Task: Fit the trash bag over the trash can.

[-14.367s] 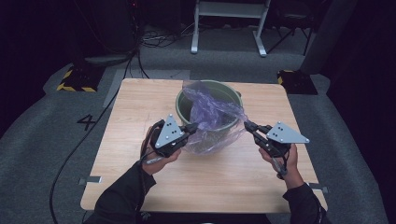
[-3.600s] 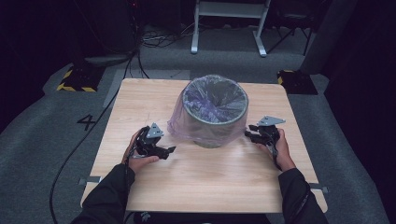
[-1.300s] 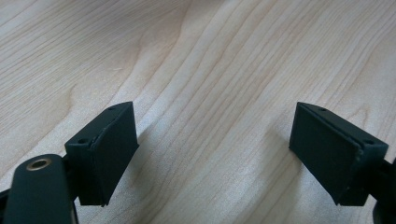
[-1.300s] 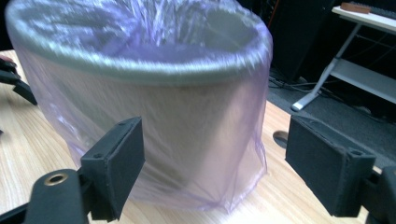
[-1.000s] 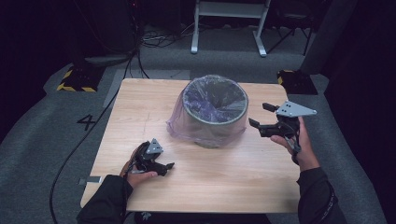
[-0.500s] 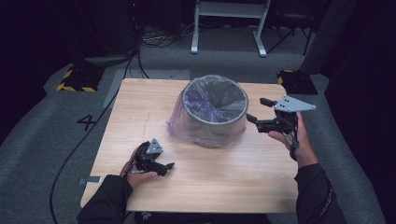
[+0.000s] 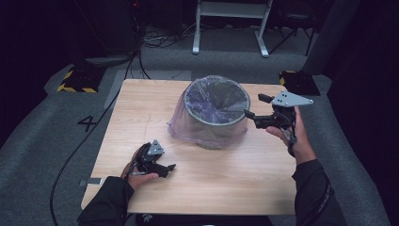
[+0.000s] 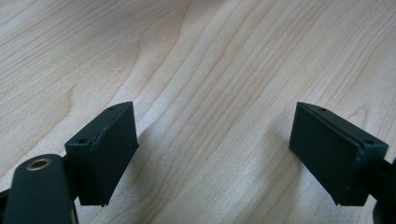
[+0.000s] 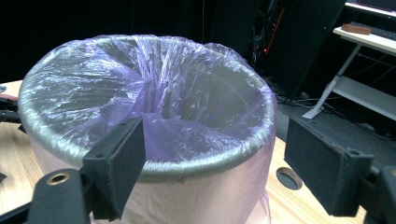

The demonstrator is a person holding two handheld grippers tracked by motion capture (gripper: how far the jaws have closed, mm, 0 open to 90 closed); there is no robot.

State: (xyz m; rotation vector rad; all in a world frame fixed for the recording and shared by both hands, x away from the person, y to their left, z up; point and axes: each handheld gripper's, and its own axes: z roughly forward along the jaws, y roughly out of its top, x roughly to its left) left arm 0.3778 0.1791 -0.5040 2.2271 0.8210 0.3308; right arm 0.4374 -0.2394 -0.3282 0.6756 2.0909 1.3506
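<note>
The bin [image 7: 216, 110] is standing toward the far middle of the tabletop [image 7: 226, 174], its purple liner bag [image 7: 188, 129] folded over the rim and draping down the outside to the wood. The right gripper [image 7: 256, 107] is hovering just beside the bin's right rim, jaws spread wide and gripping nothing; in the right gripper view one jaw is sitting in front of the near rim [image 9: 196, 161] and the other off to the side. Compared with a second ago, that hand is sitting a little closer to the bin. The left gripper [image 7: 162, 165] is resting low near the tabletop's front left, well apart from the bin, where it was a second ago, its jaws released over bare wood [image 8: 210, 93].
</note>
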